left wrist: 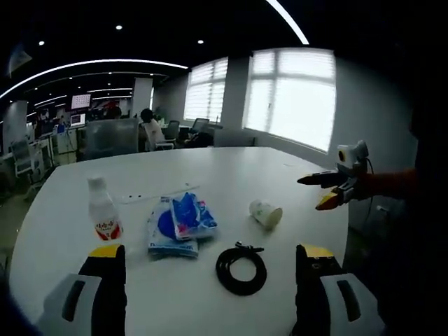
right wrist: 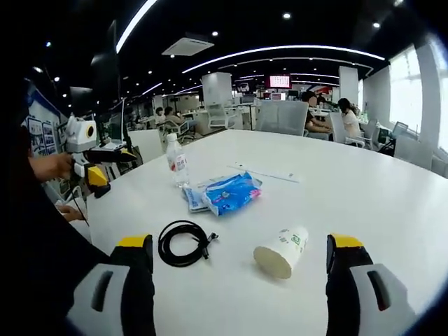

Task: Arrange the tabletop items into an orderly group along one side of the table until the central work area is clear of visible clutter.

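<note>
Both grippers (left wrist: 208, 269) (right wrist: 239, 266) spread wide, holding nothing.
We'd pinch the tipped paper cup (right wrist: 281, 252) gently mid-wall; it's light and crushes easily.

Left hand-held gripper (left wrist: 208, 269) jaws spread wide, right hand-held gripper (right wrist: 240, 264) jaws likewise apart, both holding nothing

Dim, window (left wrist: 290, 98) glare, fisheye-warped edges

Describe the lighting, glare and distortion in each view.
Left gripper view: the blinded windows blow out white, the room beyond is dim, and the round table bulges with fisheye curve. Right gripper view: ceiling light strips bend into arcs; the paper cup stays sharp.
</note>
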`<state>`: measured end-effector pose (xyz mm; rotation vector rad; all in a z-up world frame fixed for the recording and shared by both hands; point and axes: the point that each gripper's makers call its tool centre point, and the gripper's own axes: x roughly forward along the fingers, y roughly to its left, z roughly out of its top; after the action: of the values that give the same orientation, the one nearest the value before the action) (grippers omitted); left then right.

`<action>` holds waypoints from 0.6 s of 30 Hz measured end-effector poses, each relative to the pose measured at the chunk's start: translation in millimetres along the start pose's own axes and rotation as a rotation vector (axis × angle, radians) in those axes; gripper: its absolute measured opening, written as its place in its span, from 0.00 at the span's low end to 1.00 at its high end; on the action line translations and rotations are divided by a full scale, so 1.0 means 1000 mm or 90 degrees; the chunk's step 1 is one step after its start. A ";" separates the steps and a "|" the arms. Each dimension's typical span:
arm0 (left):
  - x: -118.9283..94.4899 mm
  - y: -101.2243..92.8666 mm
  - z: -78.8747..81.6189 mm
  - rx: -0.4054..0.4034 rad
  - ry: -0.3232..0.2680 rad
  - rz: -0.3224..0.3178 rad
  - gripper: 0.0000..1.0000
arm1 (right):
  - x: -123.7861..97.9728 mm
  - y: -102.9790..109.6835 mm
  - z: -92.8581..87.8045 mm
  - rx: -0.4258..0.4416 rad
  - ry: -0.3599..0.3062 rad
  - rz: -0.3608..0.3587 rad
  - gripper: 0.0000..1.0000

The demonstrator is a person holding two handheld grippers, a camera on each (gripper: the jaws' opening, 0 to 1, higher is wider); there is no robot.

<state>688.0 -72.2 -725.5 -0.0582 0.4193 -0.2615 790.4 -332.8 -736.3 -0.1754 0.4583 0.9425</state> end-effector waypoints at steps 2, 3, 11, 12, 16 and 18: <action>0.001 -0.002 0.000 0.001 0.003 0.004 1.00 | -0.002 -0.001 0.000 -0.001 0.001 -0.003 1.00; 0.001 -0.003 -0.001 0.005 0.007 0.004 1.00 | -0.003 -0.002 0.001 -0.001 -0.001 -0.004 1.00; 0.003 -0.008 0.006 0.011 0.014 0.001 1.00 | -0.003 -0.005 0.002 -0.002 0.010 0.019 0.96; 0.004 -0.010 0.008 0.009 0.009 -0.004 1.00 | -0.002 -0.006 0.002 -0.003 0.012 0.022 0.96; 0.009 -0.013 0.004 0.032 0.023 0.005 1.00 | 0.002 -0.007 0.007 -0.011 0.013 0.035 0.93; 0.012 -0.012 0.001 0.041 0.031 0.007 1.00 | 0.006 -0.008 0.008 -0.020 0.014 0.044 0.91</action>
<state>695.9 -86.6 -727.9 0.0136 0.4589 -0.2655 802.4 -330.1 -731.9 -0.1997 0.4724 1.0170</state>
